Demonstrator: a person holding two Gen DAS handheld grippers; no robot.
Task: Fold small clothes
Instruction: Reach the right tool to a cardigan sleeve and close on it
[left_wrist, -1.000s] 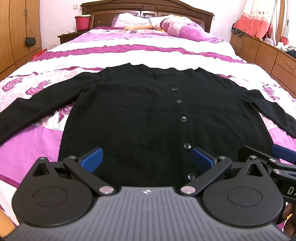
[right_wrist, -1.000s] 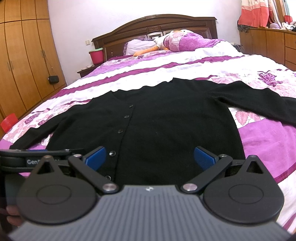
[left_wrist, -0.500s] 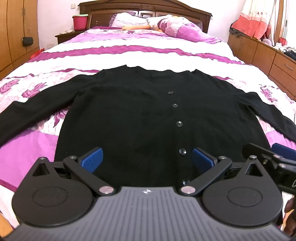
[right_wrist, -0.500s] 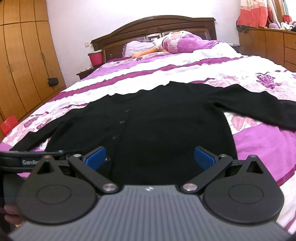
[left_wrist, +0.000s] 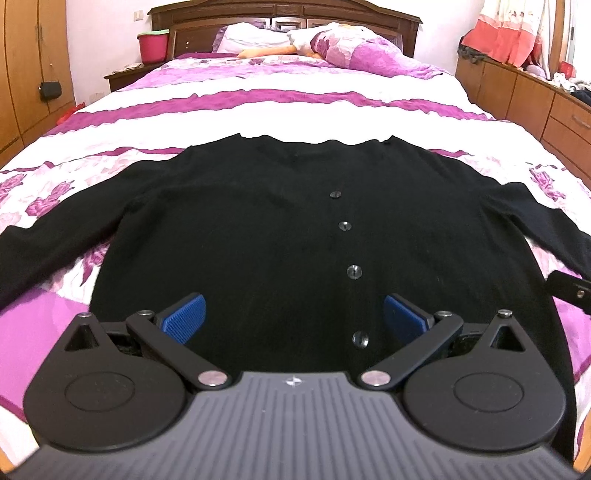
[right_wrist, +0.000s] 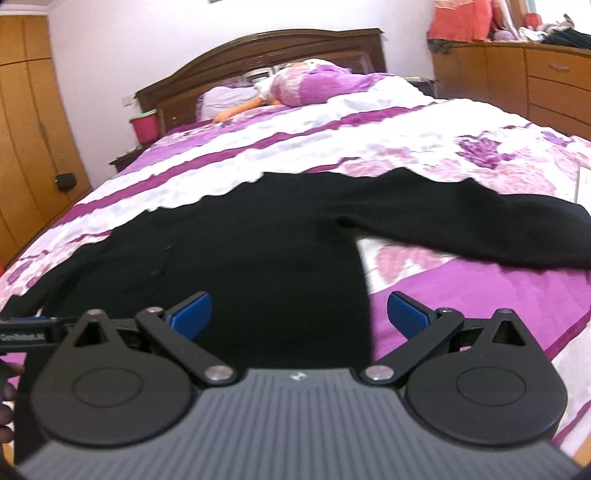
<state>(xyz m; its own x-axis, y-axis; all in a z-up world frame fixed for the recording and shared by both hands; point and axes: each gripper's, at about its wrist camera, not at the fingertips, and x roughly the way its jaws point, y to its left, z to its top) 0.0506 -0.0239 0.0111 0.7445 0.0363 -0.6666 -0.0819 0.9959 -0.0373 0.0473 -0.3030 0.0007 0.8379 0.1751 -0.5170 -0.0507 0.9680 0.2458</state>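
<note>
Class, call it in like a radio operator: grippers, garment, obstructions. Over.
Left gripper open, empty. Right gripper open, empty. Black cardigan flat on bed, buttoned, sleeves spread, unfolded. Nothing on it.

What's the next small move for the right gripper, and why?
Probably ease the right gripper rightward toward the outstretched sleeve. The black cardigan lies flat and unfolded, both grippers are open and empty, and the sleeve is the nearest part to fold in.

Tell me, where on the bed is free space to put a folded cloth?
Bare bedspread lies between the cardigan collar and the pillows. A smaller patch sits below the right sleeve, beside the hem. The middle is covered.
</note>
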